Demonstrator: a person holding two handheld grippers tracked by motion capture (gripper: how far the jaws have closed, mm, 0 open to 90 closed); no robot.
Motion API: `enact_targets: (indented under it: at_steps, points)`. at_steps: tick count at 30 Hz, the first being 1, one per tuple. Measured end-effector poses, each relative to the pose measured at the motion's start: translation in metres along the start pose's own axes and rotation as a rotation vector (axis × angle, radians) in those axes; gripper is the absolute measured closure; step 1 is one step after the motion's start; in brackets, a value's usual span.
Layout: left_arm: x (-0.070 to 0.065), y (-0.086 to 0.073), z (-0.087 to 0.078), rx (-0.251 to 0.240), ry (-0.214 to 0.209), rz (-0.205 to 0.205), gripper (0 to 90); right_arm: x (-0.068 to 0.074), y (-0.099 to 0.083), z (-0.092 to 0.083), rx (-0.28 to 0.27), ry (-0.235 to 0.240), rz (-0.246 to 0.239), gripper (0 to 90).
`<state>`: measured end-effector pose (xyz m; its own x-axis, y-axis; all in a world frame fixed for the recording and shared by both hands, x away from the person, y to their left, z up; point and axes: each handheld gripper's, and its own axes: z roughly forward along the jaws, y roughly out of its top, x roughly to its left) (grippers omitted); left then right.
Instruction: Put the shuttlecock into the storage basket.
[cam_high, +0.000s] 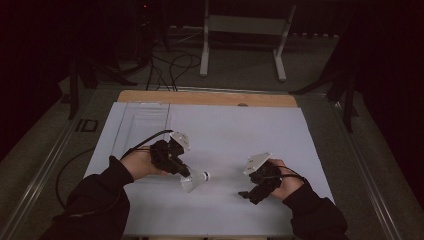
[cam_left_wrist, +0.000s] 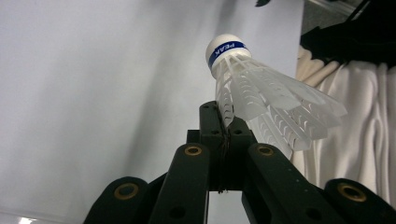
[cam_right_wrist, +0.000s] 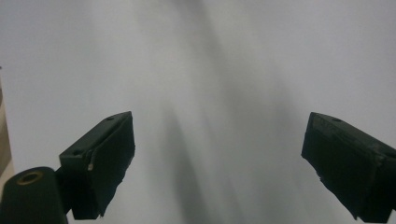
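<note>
Two black jaws of the right gripper (cam_right_wrist: 219, 163) are seen rising from the bottom corners, set wide apart with nothing between them. A brass-ringed pivot is seen at the lower left, beside the left jaw. Behind them a plain white table surface (cam_right_wrist: 210, 60) is spread, crossed by soft grey shadows. A narrow tan strip is glimpsed at the left edge.

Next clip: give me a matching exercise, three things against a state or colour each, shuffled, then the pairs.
Things:
1. left tool
2. right tool
3. band on the shuttlecock's cork

States or colours:
A. blue
B. open, nothing between the jaws
C. shut on the shuttlecock's feather skirt

Pairs: 1-C, 2-B, 3-A
</note>
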<state>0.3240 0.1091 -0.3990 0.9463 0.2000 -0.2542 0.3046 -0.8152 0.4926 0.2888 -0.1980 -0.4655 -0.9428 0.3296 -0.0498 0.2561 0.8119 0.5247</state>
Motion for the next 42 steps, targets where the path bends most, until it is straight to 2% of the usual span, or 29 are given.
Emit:
enact_targets:
  at_steps: [2, 5, 9, 12, 21, 23, 27, 30, 32, 33, 42]
  points:
    - [0.000, -0.002, -0.004, -0.004, 0.001, 0.004, 90.0, 0.000, -0.006, 0.000, -0.017, 0.002, 0.005, 9.6]
    - [0.000, -0.005, -0.011, -0.007, 0.020, -0.017, 90.0, -0.001, -0.015, 0.000, -0.055, -0.001, 0.021, 9.6]
    - [0.001, -0.008, -0.017, -0.016, 0.031, -0.019, 90.0, -0.001, -0.027, 0.003, -0.059, -0.006, 0.031, 9.6]
    - [0.002, -0.013, -0.026, -0.030, 0.043, -0.025, 90.0, 0.000, -0.035, 0.003, -0.083, -0.007, 0.053, 9.6]
    - [0.009, -0.025, -0.049, -0.056, 0.085, -0.065, 90.0, 0.005, -0.059, -0.002, -0.171, -0.041, 0.093, 9.5]
    - [0.010, -0.027, -0.053, -0.060, 0.096, -0.071, 90.0, 0.006, -0.063, -0.002, -0.175, -0.053, 0.093, 9.5]
    - [0.013, -0.032, -0.064, -0.074, 0.112, -0.077, 90.0, 0.007, -0.071, -0.001, -0.192, -0.046, 0.108, 9.5]
    - [0.016, -0.035, -0.071, -0.072, 0.135, -0.096, 90.0, 0.009, -0.076, 0.000, -0.198, -0.049, 0.115, 9.5]
    - [0.016, -0.035, -0.071, -0.072, 0.135, -0.096, 90.0, 0.009, -0.077, 0.000, -0.203, -0.046, 0.114, 9.5]
    - [0.020, -0.040, -0.079, -0.084, 0.150, -0.111, 90.0, 0.010, -0.080, -0.002, -0.224, -0.041, 0.123, 9.5]
    - [0.028, -0.049, -0.094, -0.101, 0.197, -0.141, 90.0, 0.013, -0.092, -0.004, -0.252, -0.069, 0.151, 9.5]
